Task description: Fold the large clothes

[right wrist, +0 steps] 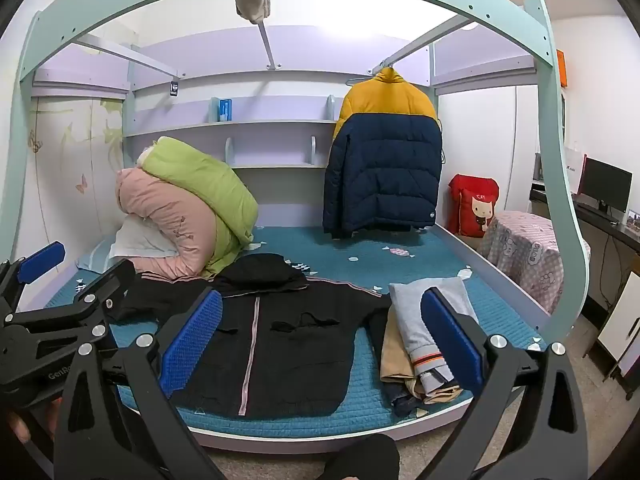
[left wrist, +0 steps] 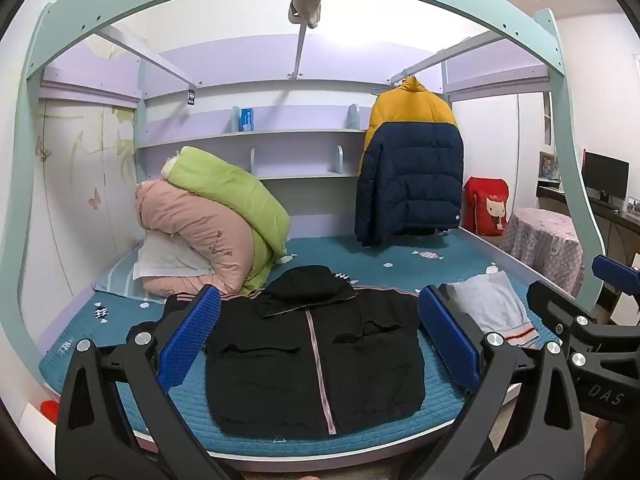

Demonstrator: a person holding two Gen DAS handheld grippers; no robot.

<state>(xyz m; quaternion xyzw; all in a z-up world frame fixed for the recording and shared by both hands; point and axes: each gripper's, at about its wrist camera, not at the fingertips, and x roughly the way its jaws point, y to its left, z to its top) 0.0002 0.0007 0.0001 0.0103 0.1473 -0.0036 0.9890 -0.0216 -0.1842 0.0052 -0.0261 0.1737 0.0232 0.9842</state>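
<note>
A black hooded jacket (left wrist: 316, 356) with a pink zip line lies spread flat, front up, on the blue bed mat (left wrist: 392, 256); in the right wrist view the jacket (right wrist: 280, 344) lies left of centre. My left gripper (left wrist: 320, 336) hovers in front of the bed with its blue pads wide apart, nothing between them. My right gripper (right wrist: 324, 340) is likewise open and empty, held short of the bed edge. Each gripper shows at the side of the other's view: the right gripper (left wrist: 592, 312) and the left gripper (right wrist: 52, 292).
Folded grey and tan clothes (right wrist: 424, 336) lie stacked right of the jacket. Rolled pink and green quilts (left wrist: 212, 224) sit at the back left. A yellow and navy puffer coat (left wrist: 412, 164) hangs at the back right. A covered stool (right wrist: 524, 252) and desk stand right of the bed.
</note>
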